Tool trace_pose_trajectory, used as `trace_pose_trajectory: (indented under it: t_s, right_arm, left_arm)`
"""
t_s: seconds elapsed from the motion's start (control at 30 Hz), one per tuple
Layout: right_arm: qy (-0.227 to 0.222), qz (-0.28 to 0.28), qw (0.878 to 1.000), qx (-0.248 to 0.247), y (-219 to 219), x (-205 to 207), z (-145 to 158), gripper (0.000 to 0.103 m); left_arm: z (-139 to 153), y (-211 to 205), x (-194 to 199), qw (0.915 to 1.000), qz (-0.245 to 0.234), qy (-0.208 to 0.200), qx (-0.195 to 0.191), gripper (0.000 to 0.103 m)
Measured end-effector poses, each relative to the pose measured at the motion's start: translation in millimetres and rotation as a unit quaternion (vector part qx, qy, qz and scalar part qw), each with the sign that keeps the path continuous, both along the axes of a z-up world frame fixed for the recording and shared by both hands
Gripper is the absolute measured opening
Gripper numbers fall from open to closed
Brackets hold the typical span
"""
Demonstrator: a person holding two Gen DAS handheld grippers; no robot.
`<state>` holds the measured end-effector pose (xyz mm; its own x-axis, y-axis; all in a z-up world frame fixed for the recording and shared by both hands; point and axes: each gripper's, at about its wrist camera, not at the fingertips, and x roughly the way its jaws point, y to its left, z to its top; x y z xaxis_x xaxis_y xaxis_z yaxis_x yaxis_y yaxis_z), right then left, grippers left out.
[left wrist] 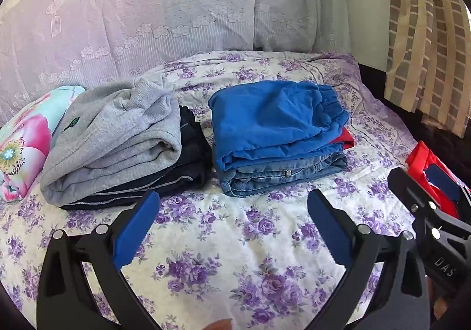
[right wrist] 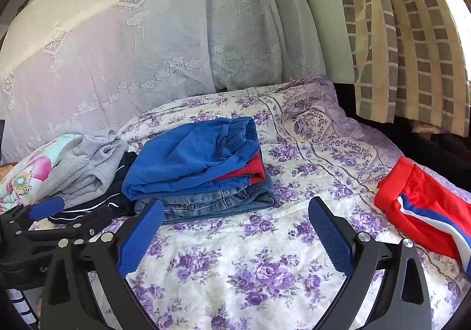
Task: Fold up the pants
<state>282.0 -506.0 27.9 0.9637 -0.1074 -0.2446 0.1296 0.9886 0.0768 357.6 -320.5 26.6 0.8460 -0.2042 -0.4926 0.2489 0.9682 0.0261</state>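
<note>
Red pants with a blue and white side stripe [right wrist: 424, 212] lie unfolded at the right of the bed, partly seen in the left wrist view [left wrist: 424, 159] behind the other gripper. A folded stack with blue pants on top [left wrist: 273, 118], a red garment [left wrist: 346, 137] and jeans [left wrist: 282, 175] beneath, sits mid-bed; it also shows in the right wrist view [right wrist: 191, 159]. My left gripper [left wrist: 234, 227] is open and empty above the sheet in front of the stacks. My right gripper [right wrist: 235, 229] is open and empty, left of the red pants.
A second stack, grey sweatpants [left wrist: 117, 129] over dark pants [left wrist: 188, 159], lies left of the blue stack. A floral pillow [left wrist: 26, 141] is at far left. Floral bedsheet [left wrist: 235, 256] covers the bed. Lace curtain [left wrist: 147, 6] behind, checked curtain [right wrist: 406, 35] at right.
</note>
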Motion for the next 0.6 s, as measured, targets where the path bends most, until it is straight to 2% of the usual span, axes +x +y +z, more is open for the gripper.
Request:
trace_pose_trajectory:
  t_s: [0.17,0.33,0.4,0.47,0.5,0.53,0.6]
  right_arm:
    - [-0.009,0.001,1.0,-0.004,2,-6,3,0.099]
    - [-0.005,0.014,1.0,-0.011,8,-7,3,0.099]
    - [0.007,0.026,1.0,-0.008,8,-4,0,0.099]
    - [0.017,0.031,0.999,0.007,4,1,-3,0.099]
    - [0.021,0.033,0.999,0.02,0,4,-4,0.099]
    - [0.019,0.035,0.999,0.035,-3,5,-3,0.099]
    - [0.007,0.035,0.998,0.055,-4,9,2,0.099]
  left_arm:
    - [2,0,-4,1.0,0.004,-0.003,-0.003,0.098]
    - [-6,3,4,0.9998,-0.006,0.018,-0.005,0.098]
    - [-19,6,17,0.9985,-0.015,0.053,-0.007,0.098]
    - [-40,12,35,0.9932,-0.008,0.114,-0.021,0.098]
    - [-53,18,45,0.9867,-0.003,0.157,-0.043,0.098]
    - [-61,23,50,0.981,-0.001,0.183,-0.065,0.098]
    - [-69,34,55,0.9747,0.012,0.201,-0.096,0.098]
